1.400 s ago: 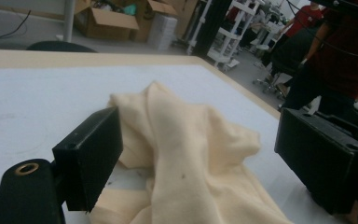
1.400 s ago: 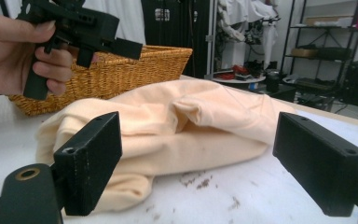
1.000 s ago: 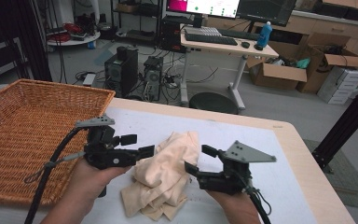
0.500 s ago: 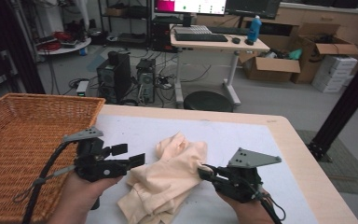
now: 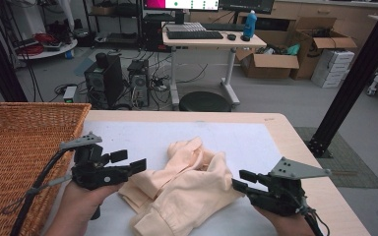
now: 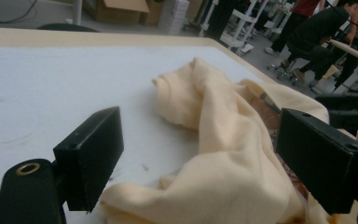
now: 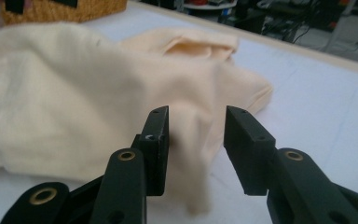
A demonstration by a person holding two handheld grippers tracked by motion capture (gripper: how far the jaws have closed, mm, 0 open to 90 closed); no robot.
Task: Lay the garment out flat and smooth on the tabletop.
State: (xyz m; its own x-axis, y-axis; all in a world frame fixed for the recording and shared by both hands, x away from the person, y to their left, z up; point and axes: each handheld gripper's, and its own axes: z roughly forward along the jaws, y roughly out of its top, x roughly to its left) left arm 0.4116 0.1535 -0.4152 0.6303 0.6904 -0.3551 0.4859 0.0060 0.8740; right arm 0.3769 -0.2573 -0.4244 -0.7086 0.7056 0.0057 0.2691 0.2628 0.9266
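While the cream shirt [image 5: 187, 189] lies crumpled mid-table on the white mat [image 5: 246, 142], just right of the wicker basket [image 5: 19, 147], the high view puts the left gripper [image 5: 137, 167] at its left edge and the right gripper [image 5: 237, 183] at its right. Left gripper view: jaws spread wide, cloth between them, unpinched. Right gripper view: jaws just reopening, part-spread round a fold; I'd nudge deeper before squeezing, so it catches one layer

Lab: computer towers [image 5: 118, 78], cardboard boxes [image 5: 295, 59]
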